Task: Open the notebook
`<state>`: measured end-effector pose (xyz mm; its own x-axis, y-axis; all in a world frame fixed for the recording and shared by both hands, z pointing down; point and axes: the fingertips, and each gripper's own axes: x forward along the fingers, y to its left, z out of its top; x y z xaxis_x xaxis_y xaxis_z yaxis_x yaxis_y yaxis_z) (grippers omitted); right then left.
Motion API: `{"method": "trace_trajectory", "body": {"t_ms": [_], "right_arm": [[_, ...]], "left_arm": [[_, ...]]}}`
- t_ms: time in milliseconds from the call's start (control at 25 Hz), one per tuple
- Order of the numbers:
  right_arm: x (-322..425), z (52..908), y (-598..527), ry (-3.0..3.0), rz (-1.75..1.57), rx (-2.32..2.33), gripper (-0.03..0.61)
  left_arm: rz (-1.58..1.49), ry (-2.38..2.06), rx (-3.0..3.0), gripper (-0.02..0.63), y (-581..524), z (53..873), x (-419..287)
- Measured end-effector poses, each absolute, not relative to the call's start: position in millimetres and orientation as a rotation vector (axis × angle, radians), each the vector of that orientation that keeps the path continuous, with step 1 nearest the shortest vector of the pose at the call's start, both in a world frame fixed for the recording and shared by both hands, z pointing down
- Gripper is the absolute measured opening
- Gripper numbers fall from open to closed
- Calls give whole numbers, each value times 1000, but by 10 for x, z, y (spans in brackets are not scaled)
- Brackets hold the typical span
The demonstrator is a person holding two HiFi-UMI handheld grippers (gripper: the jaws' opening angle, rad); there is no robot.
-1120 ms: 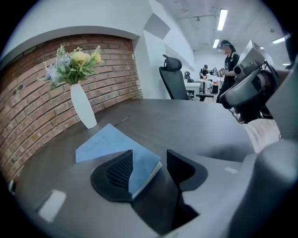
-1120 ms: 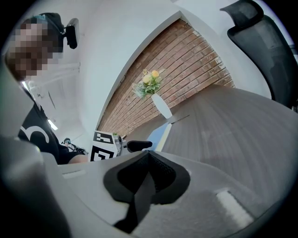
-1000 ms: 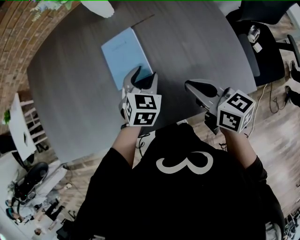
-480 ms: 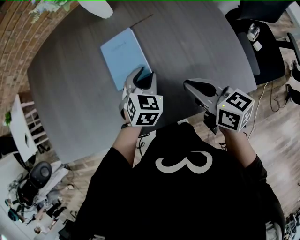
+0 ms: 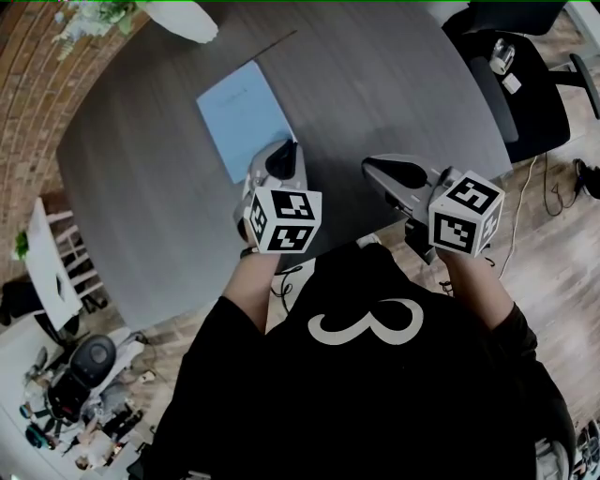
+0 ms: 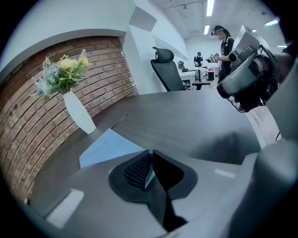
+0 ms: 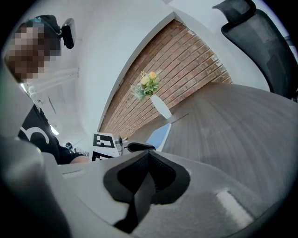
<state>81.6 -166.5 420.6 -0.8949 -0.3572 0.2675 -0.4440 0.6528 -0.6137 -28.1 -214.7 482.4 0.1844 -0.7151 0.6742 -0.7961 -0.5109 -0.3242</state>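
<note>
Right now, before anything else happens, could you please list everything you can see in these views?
table: one, dark grey wood, centre.
notebook: one, light blue, closed, flat on the table.
vase: one, white, with flowers, at the table's far edge.
brick wall: one, red-brown, behind the vase.
office chair: one, black, right of the table.
left hand-held gripper: one, grey, jaws closing on the notebook's near corner.
right hand-held gripper: one, grey, jaws together, empty, over the table's near edge.

You have even, diffuse light from ceiling strips (image 6: pixel 210 6) beyond the table (image 6: pixel 186 116). A soft shadow lies on the table's near part. Fisheye bends all edges; corners go black.
</note>
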Motion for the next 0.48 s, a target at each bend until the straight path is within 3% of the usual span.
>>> {"method": "trace_trajectory", "body": {"t_ms": [480], "right_arm": [[737, 4117, -1623, -2768, 1060, 628, 2]], "left_arm": [[923, -1588, 2287, 28, -2149, 4429, -423]]}}
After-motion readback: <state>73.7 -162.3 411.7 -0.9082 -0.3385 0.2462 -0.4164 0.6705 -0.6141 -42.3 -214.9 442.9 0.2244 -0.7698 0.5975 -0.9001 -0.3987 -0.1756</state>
